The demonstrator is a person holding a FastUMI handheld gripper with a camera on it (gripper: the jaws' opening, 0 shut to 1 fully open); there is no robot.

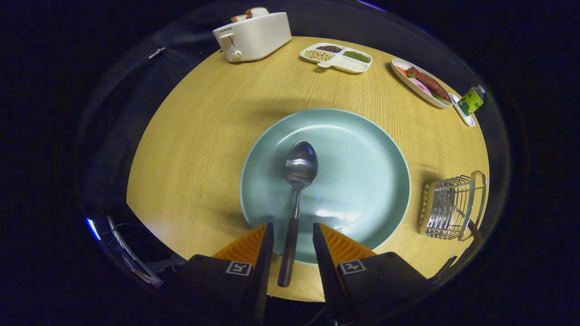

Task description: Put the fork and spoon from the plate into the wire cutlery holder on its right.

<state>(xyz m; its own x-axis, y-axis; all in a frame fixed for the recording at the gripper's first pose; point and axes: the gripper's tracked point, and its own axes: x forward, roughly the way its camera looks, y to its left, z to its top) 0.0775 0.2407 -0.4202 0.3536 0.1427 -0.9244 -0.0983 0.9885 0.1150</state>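
Spoon: the spoon (297, 190) lies on the plate, bowl toward the far side, dark handle pointing near and reaching past the plate's near rim over the table.
Spoon and jaws: the handle runs through the gap between the two fingers, a little closer to the left one; neither finger visibly presses on it.
Gripper: the gripper (293, 237) is spread apart, holding nothing, its fingertips over the near rim of the plate.
Plate: the pale green plate (362, 158) sits mid-table, just ahead of the fingers.
Holder: the wire cutlery holder (453, 206) stands right of the plate, near it but apart; a dark handle seems to stick out at its near side, though what it belongs to is hard to tell.
Table: a round wooden table (199, 149).
Far side: a toaster (252, 36) with bread in it at far left, a divided tray (336, 57) of beans and seeds in the middle, an oval dish (421, 83) of food at far right.
Far right edge: a small green bottle (471, 99) just beyond the oval dish.
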